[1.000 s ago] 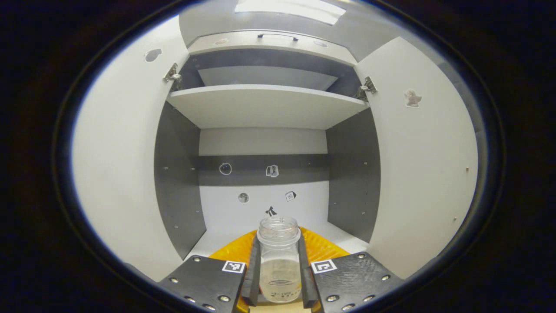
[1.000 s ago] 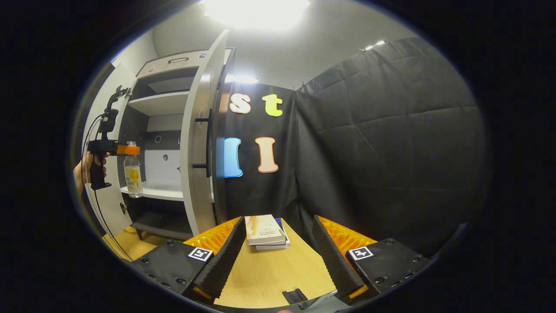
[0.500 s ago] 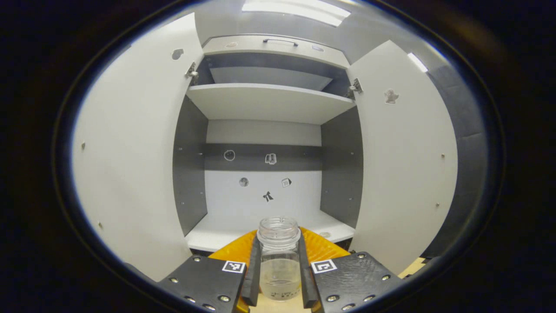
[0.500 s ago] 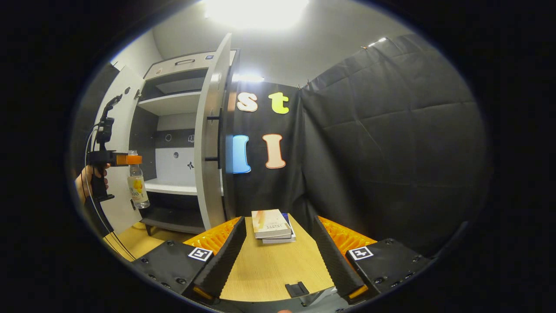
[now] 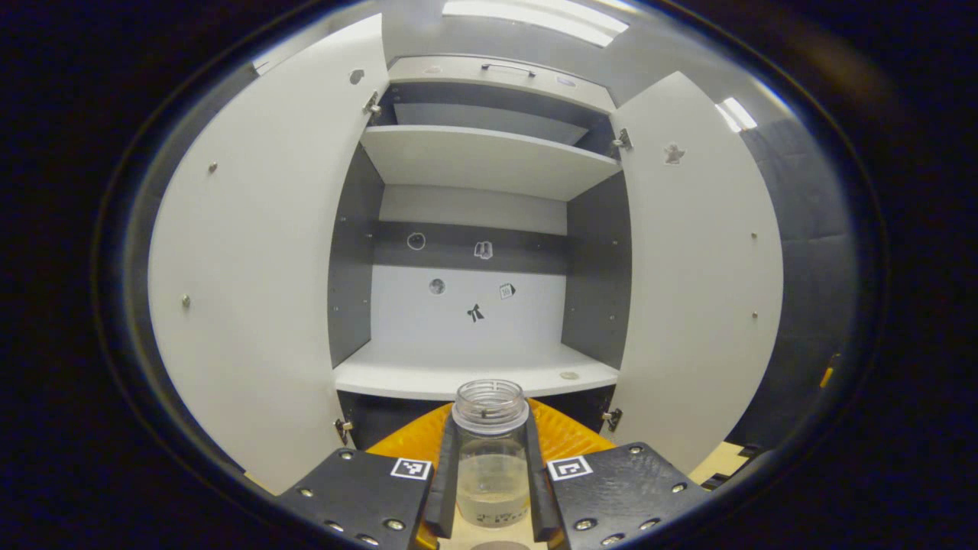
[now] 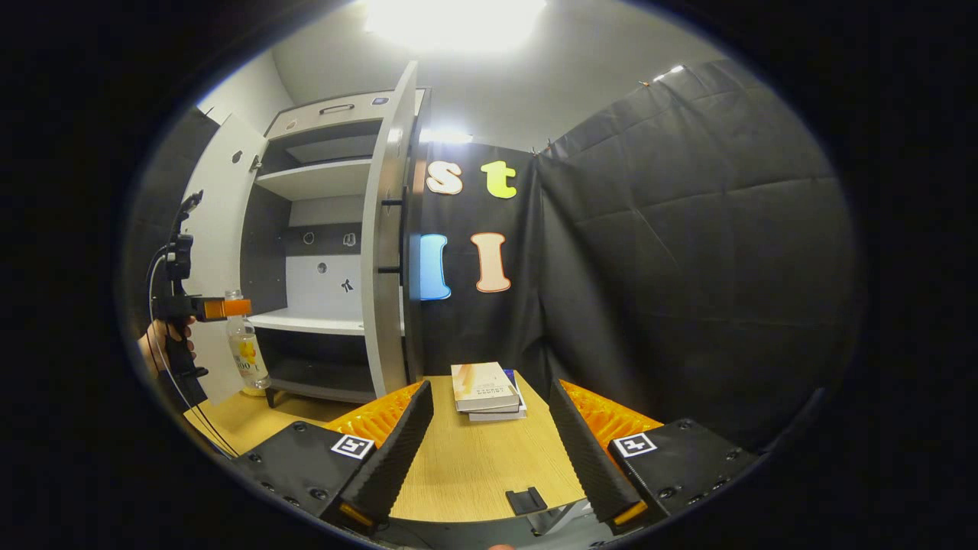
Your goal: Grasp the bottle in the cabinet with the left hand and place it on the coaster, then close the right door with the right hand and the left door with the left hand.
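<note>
**Bottle held clear of the open cabinet**

The left claw (image 5: 489, 489) is clamped on the bottle (image 5: 490, 451), one finger pressed to each side of its clear body just below the open, capless neck. The bottle stands upright between the fingers, with a little pale liquid low inside it. From the right gripper view the same left claw (image 6: 218, 308) grips the bottle (image 6: 246, 356) near its top, a hand (image 6: 162, 340) wrapped round the handle behind it; the bottle hangs in front of the cabinet, its base close to the worktop (image 6: 474, 466), though whether it touches cannot be told.

Straight ahead of the left claw the cabinet (image 5: 481, 221) stands open. The left door (image 5: 260, 290) swings out to the claw's left and the right door (image 5: 695, 283) to its right. Beyond the bottle lies the pale lower shelf (image 5: 474, 374), with small stickers on the back panel above it and an upper shelf (image 5: 489, 156) higher still.

The right claw (image 6: 489, 451) is spread wide with nothing between its fingers, hovering low over the wooden worktop. Ahead of it, just past the fingertips, lies a small stack of books (image 6: 489, 389). The right door (image 6: 386, 252) stands edge-on ahead and to the left of this claw, its dark handle facing the black cloth wall.
</note>
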`<state>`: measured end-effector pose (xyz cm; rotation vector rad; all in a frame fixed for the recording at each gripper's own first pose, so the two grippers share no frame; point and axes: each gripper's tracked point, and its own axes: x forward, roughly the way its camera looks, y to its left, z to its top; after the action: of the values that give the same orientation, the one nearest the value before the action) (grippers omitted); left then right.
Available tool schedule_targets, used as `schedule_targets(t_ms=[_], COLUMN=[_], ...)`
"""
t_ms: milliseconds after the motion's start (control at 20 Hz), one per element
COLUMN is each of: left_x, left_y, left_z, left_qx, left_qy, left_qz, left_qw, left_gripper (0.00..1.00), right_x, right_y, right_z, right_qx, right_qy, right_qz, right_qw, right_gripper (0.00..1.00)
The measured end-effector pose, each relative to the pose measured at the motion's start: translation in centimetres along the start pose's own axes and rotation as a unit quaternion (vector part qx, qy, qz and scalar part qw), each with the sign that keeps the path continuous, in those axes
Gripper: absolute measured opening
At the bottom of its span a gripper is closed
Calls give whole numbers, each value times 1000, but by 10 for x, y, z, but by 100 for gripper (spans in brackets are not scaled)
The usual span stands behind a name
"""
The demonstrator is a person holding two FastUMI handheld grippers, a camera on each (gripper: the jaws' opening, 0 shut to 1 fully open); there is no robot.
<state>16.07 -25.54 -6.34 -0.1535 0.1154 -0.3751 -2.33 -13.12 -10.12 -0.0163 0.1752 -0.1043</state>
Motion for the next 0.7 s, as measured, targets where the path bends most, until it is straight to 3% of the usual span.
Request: schedule_targets(t_ms=[400, 500, 550, 700], left_x=[-6, -7, -8, -9], left_y=[0, -3, -5, -8], left_z=[-66, -82, -90, -113], left_qx=[-12, -18, -23, -35], left_qy=[17, 21, 22, 29], left_qz=[7, 6, 5, 4], left_qw=[1000, 1000, 999, 999], left_gripper=[40, 40, 40, 39], right_x=[-6, -6, -5, -5], right_y=[-5, -10, -12, -12], right_z=[-12, -14, -15, -22], right_qx=[-26, -35, -36, -30], right_qy=[16, 19, 21, 29], right_qz=[-5, -10, -12, -14], right_qw=[1000, 999, 999, 999], right_gripper=[98, 93, 98, 98])
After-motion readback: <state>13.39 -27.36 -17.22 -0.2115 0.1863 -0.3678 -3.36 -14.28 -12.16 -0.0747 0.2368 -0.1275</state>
